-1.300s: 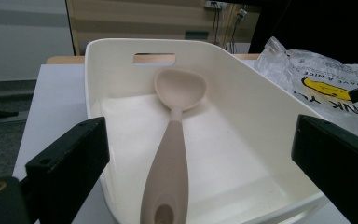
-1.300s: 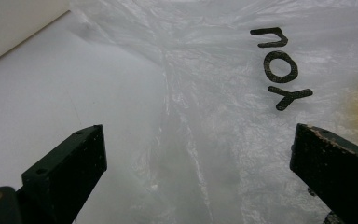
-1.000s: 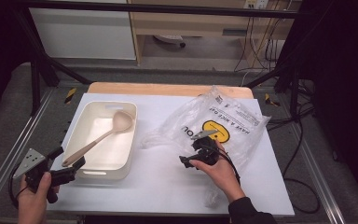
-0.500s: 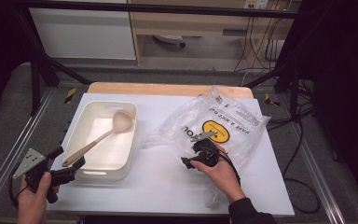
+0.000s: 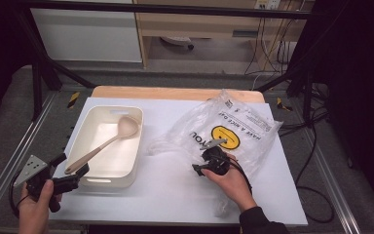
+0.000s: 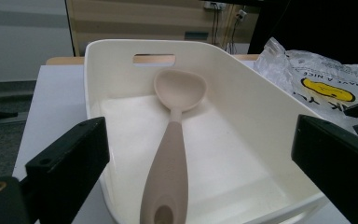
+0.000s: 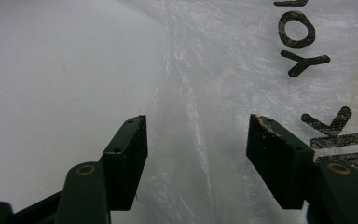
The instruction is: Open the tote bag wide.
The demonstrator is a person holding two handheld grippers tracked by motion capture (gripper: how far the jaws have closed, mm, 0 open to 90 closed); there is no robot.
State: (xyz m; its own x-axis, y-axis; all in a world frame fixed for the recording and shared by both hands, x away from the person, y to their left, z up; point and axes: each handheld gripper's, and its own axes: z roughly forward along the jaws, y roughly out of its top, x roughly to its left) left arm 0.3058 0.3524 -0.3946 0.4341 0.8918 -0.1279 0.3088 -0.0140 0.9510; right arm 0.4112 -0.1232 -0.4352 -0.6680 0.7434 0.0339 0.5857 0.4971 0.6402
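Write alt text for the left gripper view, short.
A beige plastic spoon lies lengthwise in a white rectangular plastic tub, handle toward the camera, between the wide-open black jaws of the left gripper. A clear crinkled plastic bag with a yellow smiley print lies to the tub's right on the white table.

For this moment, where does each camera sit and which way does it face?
High view: above the person's side, facing forward and down on the table; both hands show.
Left gripper view: rides the left gripper, facing the spoon in the tub.
Right gripper view: rides the right gripper, facing the bag.
Shared: every view shows the bag.
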